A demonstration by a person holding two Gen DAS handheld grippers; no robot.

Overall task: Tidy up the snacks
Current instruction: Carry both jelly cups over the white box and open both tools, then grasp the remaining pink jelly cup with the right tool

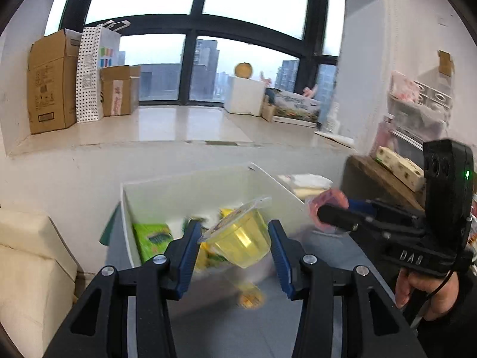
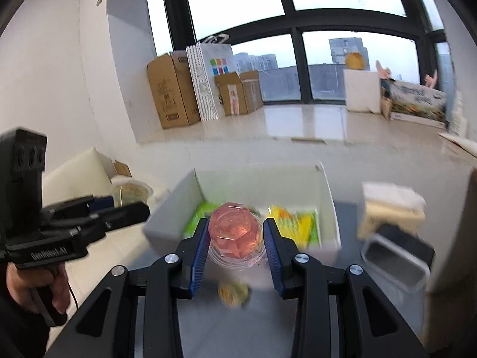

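My left gripper (image 1: 234, 240) is shut on a yellow jelly cup (image 1: 240, 235), held tilted above the near side of a white box (image 1: 208, 183). The box holds green and yellow snack packets (image 1: 152, 238). My right gripper (image 2: 235, 237) is shut on a pink jelly cup (image 2: 235, 232), held in front of the same white box (image 2: 259, 179), which shows green and yellow packets (image 2: 295, 223) inside. The right gripper also shows in the left wrist view (image 1: 334, 216) with the pink cup (image 1: 326, 201), to the right of the box. The left gripper shows in the right wrist view (image 2: 113, 208).
A small yellow snack (image 1: 250, 296) lies on the grey table (image 1: 223, 328) below the grippers; it also shows in the right wrist view (image 2: 234, 292). A grey lidded container (image 2: 393, 265) and a cream packet (image 2: 390, 205) stand right of the box. Cardboard boxes (image 1: 50, 83) line the window ledge.
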